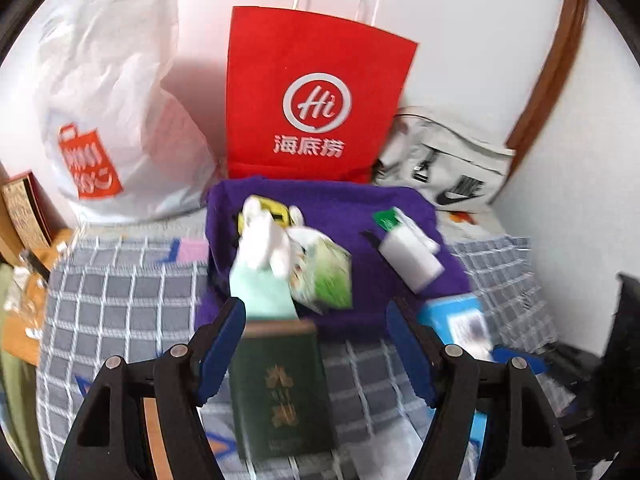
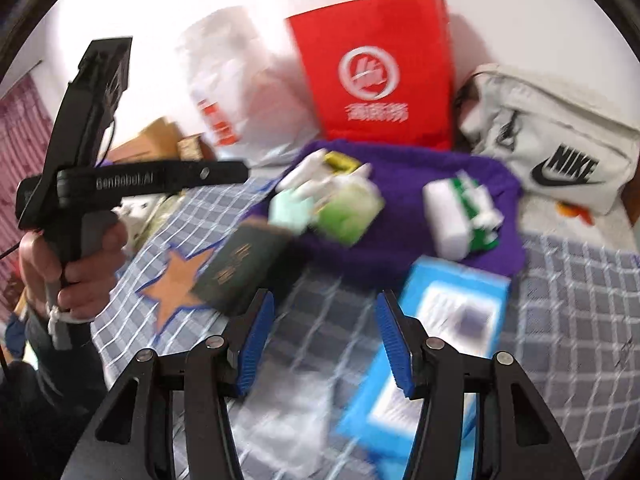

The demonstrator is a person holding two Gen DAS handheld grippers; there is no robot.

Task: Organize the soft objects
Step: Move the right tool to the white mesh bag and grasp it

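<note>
— Purple cloth: spread on the bed ahead of both grippers, clutter on top. Nearer to which?
— Roughly level; left gripper apart, empty, over a dark green booklet running lengthwise toward the cloth. Right gripper apart, empty, blue box just beside it.

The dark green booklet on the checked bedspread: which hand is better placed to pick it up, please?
Left, probably: the left tool is open with the green booklet lying between its fingers, while the right tool frames bare bedspread.
</note>
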